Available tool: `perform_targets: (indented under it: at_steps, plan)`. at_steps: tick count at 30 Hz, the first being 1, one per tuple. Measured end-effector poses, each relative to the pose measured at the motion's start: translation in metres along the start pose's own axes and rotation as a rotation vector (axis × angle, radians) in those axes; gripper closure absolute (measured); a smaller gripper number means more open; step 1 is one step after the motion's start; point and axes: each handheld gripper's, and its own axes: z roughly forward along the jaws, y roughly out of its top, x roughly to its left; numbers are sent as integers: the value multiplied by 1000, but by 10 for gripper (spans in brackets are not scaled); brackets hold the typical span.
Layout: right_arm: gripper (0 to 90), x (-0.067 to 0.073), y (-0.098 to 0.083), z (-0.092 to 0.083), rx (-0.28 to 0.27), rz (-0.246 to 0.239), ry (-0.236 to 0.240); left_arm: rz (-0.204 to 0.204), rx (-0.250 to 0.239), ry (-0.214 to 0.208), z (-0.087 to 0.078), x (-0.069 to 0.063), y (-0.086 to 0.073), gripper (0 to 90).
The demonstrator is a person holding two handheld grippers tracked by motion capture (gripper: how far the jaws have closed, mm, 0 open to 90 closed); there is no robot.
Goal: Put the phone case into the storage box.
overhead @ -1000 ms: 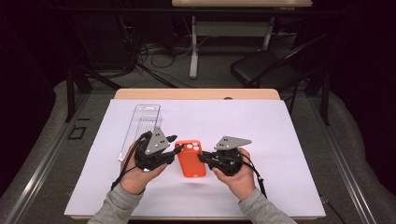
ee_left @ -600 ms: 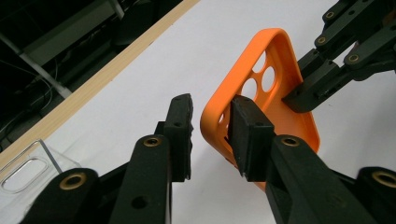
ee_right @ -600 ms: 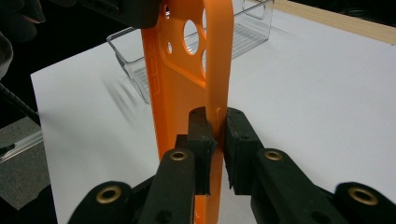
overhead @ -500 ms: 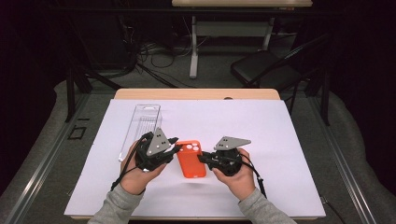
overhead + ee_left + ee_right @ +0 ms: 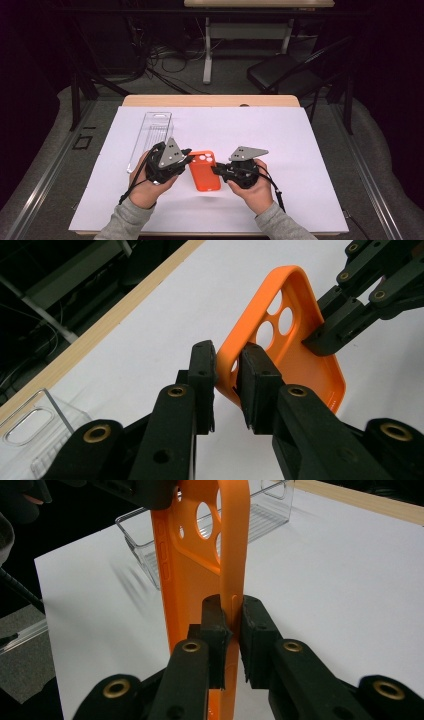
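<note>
An orange phone case (image 5: 204,175) with round camera holes is held between my two grippers, low over the white sheet. My left gripper (image 5: 189,159) grips its left rim near the camera holes. In the left gripper view its jaws (image 5: 227,365) have just been closing and now pinch the case's rim (image 5: 295,355). My right gripper (image 5: 216,170) is shut on the opposite side wall. In the right gripper view its pads (image 5: 232,612) clamp the case's thin edge (image 5: 190,580), which stands on edge there. The right gripper's jaws (image 5: 320,340) also show at the case's far side.
A clear plastic tray (image 5: 150,135) lies on the white sheet (image 5: 300,140) just beyond my left hand. The wooden table edge (image 5: 210,101) runs along the back. Behind it stand a black chair (image 5: 280,75) and cables on the floor.
The left gripper's jaws have closed onto the case's rim. Both hands stay where they were, and the right gripper keeps its grip.
</note>
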Motion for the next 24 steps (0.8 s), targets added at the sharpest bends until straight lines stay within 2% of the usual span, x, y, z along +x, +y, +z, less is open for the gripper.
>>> perform_targets:
  at_steps: [12,24]
  plan:
    - [819,-1,0,0,-5,4,4,29,11,14,0,-1,1,796]
    - [817,-1,-1,1,-6,10,9,39,5,15,-1,-2,1,800]
